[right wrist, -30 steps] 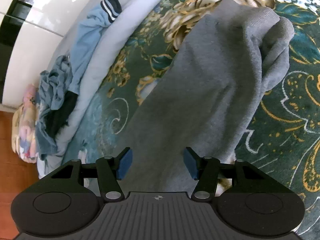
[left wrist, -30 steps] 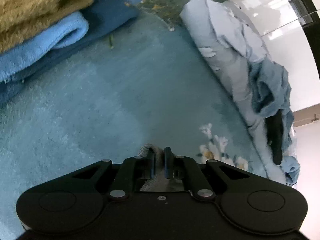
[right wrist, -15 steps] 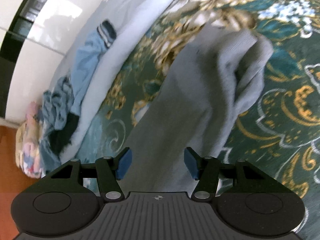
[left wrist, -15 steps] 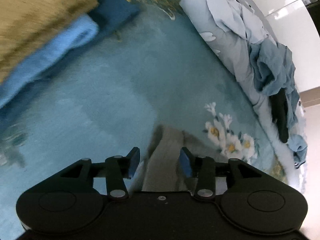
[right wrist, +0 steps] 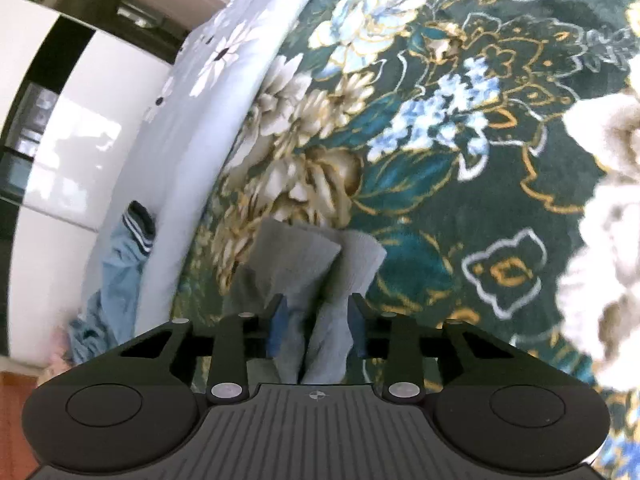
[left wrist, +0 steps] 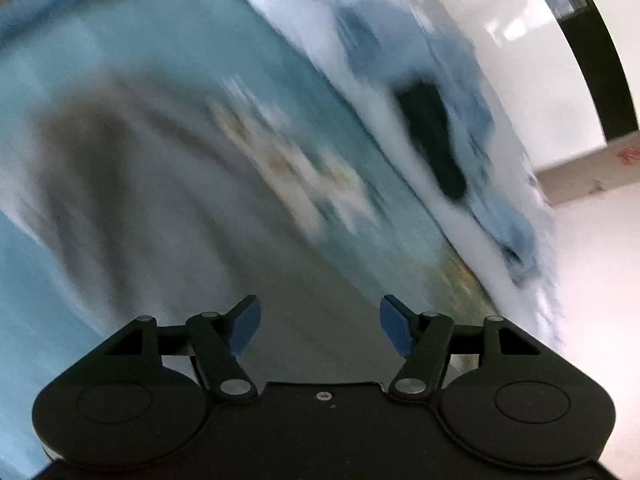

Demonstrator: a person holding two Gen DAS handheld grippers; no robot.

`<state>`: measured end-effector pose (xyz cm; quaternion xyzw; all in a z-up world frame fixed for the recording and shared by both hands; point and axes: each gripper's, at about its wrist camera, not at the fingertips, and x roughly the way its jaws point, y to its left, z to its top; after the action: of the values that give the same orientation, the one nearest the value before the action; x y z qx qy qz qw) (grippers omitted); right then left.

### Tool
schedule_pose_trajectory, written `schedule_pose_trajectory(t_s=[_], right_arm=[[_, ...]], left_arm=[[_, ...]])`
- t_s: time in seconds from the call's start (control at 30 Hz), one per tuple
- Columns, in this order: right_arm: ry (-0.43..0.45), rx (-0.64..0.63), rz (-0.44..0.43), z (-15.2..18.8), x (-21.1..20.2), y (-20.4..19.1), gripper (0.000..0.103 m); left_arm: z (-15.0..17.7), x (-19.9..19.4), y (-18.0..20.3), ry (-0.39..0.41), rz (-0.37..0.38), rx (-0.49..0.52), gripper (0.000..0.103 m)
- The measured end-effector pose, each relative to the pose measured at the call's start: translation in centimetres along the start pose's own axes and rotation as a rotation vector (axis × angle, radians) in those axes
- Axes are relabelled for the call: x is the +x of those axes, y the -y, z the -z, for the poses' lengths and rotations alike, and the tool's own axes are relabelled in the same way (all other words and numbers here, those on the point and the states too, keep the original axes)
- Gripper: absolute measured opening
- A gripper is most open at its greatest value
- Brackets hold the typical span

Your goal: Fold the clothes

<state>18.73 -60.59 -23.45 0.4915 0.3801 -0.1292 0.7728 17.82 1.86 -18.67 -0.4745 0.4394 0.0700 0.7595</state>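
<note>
While the left wrist view is heavily smeared, the left gripper (left wrist: 320, 326) can be read: its fingers (left wrist: 245, 322) stand wide and are opening, with nothing pressed between them. A grey garment (left wrist: 168, 216) lies below and ahead of it on the teal blanket (left wrist: 60, 64), apart from the pads. Risk one: with that side let go, the fold it governed has nothing pinning it and may slump or spring open, more so on a soft pile that gives no firm backing.

Further right in that view, a pale quilt (left wrist: 360, 92) with a heap of blue and black clothing (left wrist: 432, 136) runs along the edge. Risk two: that heap lies near the working area, and a wide sweep could drag a loose item into the fold.

On the right, the right gripper (right wrist: 316, 322) has its fingers (right wrist: 277, 322) closing around a bunched corner of the same grey garment (right wrist: 304, 256), which lies on the dark floral blanket (right wrist: 460, 200). Whether the pads yet bear on the cloth cannot be told. Risk three: the cloth appears to be gathered in more than one layer, so the grip may catch only some layers, and a pull would then skew the fold rather than carry it evenly. A white fluffy item (right wrist: 600, 216) lies well apart at the right.
</note>
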Motion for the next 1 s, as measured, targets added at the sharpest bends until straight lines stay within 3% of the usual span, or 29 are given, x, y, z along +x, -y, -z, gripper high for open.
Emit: schedule_pose_trajectory(t_s=[0.1, 0.2, 0.4, 0.7, 1.0], right_arm=[[-0.052, -0.017, -0.022, -1.1, 1.4, 0.4, 0.028], [-0.104, -0.040, -0.041, -1.7, 2.8, 0.3, 0.027], [-0.180, -0.137, -0.085, -3.0, 4.6, -0.7, 0.026], [-0.228, -0.105, -0.145, -4.9, 6.3, 0.0, 0.022], [-0.289, -0.145, -0.213, -6.1, 11.5, -4.4, 0.022]], left_arm=[[3.5, 4.1, 3.1, -0.079, 0.058, -0.032, 0.064], [6.8, 7.2, 5.6, -0.141, 0.063, -0.028, 0.064], [10.9, 11.5, 8.7, -0.236, -0.004, 0.070, 0.064], [12.8, 12.9, 8.2, -0.217, -0.075, -0.027, 0.067], [12.9, 14.0, 9.1, -0.215, -0.106, -0.025, 0.073]])
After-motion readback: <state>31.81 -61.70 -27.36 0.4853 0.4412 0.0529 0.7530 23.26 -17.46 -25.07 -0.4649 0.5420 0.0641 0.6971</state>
